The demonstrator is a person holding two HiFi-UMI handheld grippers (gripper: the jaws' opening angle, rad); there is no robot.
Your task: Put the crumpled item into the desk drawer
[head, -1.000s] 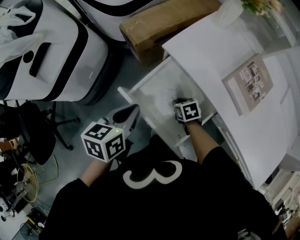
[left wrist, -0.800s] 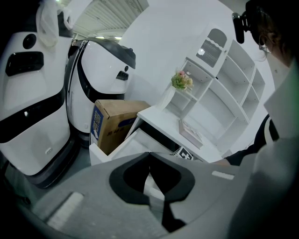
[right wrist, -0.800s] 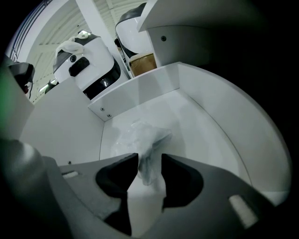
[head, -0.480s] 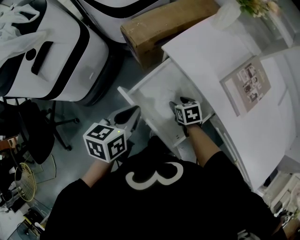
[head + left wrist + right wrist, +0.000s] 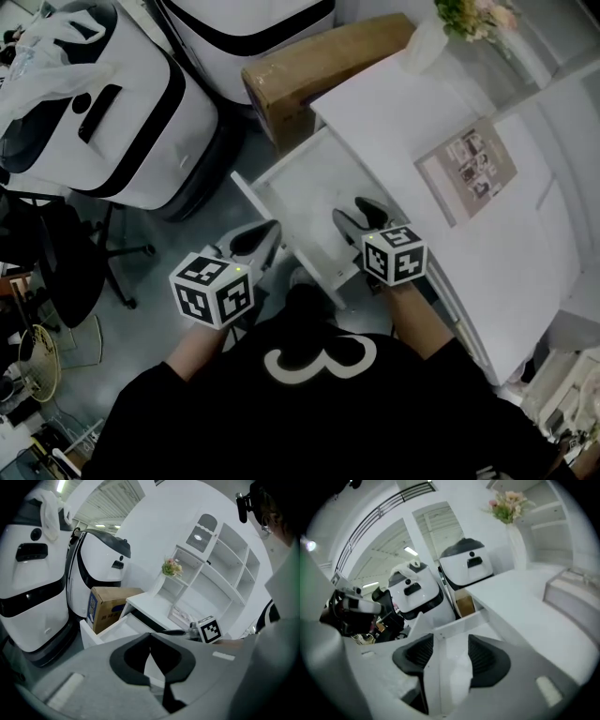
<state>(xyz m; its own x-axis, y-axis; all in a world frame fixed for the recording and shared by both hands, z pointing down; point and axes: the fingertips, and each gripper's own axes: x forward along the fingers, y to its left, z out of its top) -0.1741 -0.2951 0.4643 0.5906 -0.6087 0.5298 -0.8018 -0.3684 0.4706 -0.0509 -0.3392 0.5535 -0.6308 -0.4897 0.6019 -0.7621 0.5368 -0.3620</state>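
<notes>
The white desk drawer (image 5: pixel 251 194) stands pulled out under the desktop (image 5: pixel 394 112). My right gripper (image 5: pixel 354 214) hangs above the drawer's inside, open, its jaws having just been opening. In the right gripper view a crumpled white item (image 5: pixel 459 679) lies low in the drawer (image 5: pixel 457 629), showing in the gap of that gripper (image 5: pixel 451 641) without touching the pads. My left gripper (image 5: pixel 267 230) is outside the drawer's front corner, its tips together and nothing held. The left gripper view shows this gripper (image 5: pixel 150 634) and the drawer (image 5: pixel 110 629) beyond it.
A cardboard box (image 5: pixel 319 61) sits behind the drawer on the floor. Big white-and-black machine casings (image 5: pixel 122 112) stand at the left, with a black office chair (image 5: pixel 56 272) beside them. On the desktop lie a printed booklet (image 5: pixel 466 164) and a vase of flowers (image 5: pixel 427 42).
My right gripper has risen out of the drawer and its jaws have spread, leaving the crumpled item inside. The left gripper has lifted a little.
</notes>
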